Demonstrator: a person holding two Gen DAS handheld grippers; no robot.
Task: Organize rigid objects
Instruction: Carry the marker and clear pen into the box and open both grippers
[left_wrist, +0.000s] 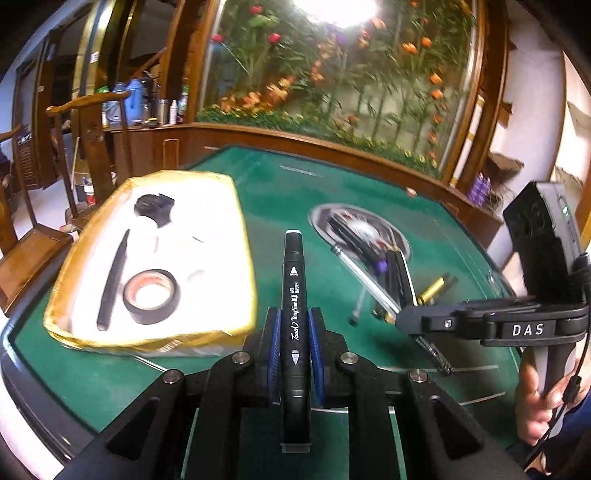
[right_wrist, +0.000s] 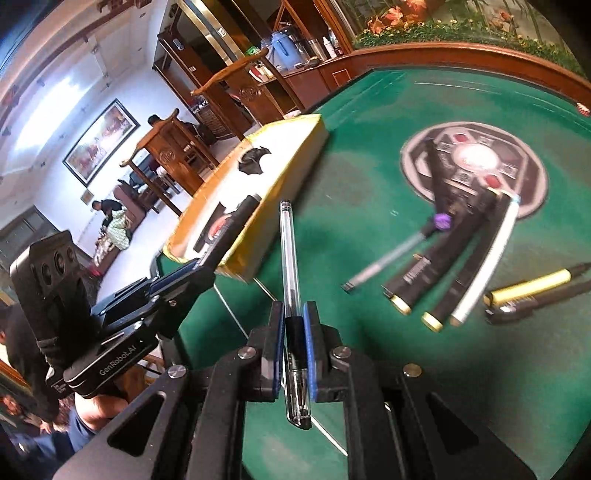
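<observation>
Both grippers are loaded, so the sorting looks partway through. The left gripper (left_wrist: 295, 341) is clenched on a black art marker (left_wrist: 294, 295) that points out at twelve o'clock over the green table (left_wrist: 273, 184). The right gripper (right_wrist: 294, 345) pinches a clear ballpoint pen (right_wrist: 290, 266) by its black grip, also aimed at twelve.

The yellow-edged cardboard box (left_wrist: 236, 206), at about ten o'clock from the left gripper, already holds a roll of black tape (left_wrist: 150, 296), a long black pen (left_wrist: 112, 282) beside it, and a dark clip-like object (left_wrist: 154, 208) toward the far end that I can't identify.

What's left lies at about two o'clock from the right gripper: a fan of pens and markers (right_wrist: 454, 258) spread across the table's round centre panel (right_wrist: 476, 162), plus a yellow-barrelled pen (right_wrist: 532, 282) and a black one touching it. By my reckoning, more remains outside than has gone in.
</observation>
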